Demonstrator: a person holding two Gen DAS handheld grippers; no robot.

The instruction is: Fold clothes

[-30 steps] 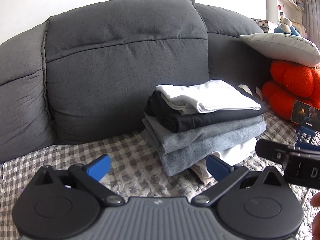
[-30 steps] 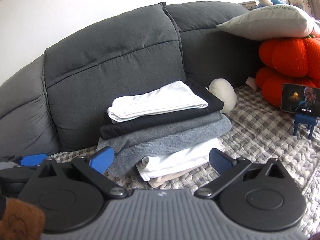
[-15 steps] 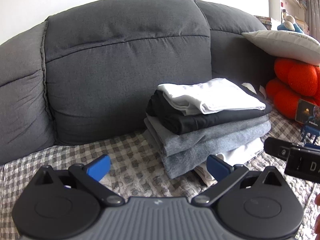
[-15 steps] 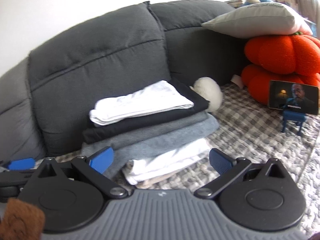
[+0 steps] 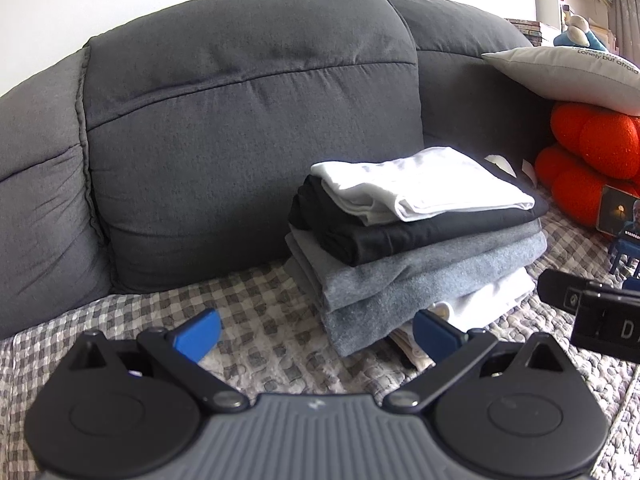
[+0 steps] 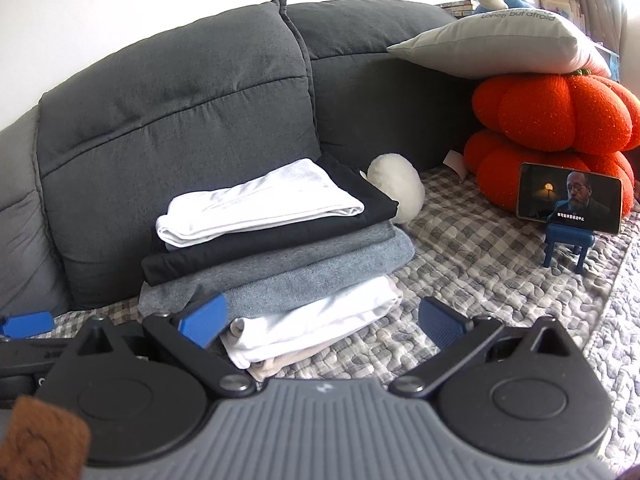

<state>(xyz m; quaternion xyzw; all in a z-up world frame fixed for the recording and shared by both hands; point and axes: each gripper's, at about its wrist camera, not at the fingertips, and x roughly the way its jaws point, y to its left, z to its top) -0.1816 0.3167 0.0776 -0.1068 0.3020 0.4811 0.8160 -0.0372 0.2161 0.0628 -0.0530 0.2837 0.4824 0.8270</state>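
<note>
A stack of folded clothes [image 5: 416, 236] [image 6: 276, 248] rests on the checked sofa cover: a white garment [image 5: 424, 188] on top, then black, two grey layers, white and beige beneath. My left gripper [image 5: 316, 334] is open with nothing between its blue pads, just in front of the stack's lower left corner. My right gripper [image 6: 322, 322] is also open and empty, close to the front of the stack's bottom white layer [image 6: 316, 324]. The right gripper's body [image 5: 596, 312] shows at the right edge of the left wrist view.
Dark grey sofa back cushions [image 5: 248, 148] rise behind the stack. To the right lie orange pumpkin cushions [image 6: 556, 120] under a grey pillow [image 6: 504, 46], a white plush ball [image 6: 396, 188], and a phone [image 6: 570, 198] playing video on a blue stand. The checked cover [image 6: 472, 256] spreads right.
Both grippers have drifted slightly, and the right one has turned more to the right, so the phone and cushions show fuller. Both stay open; the stack has not moved.
</note>
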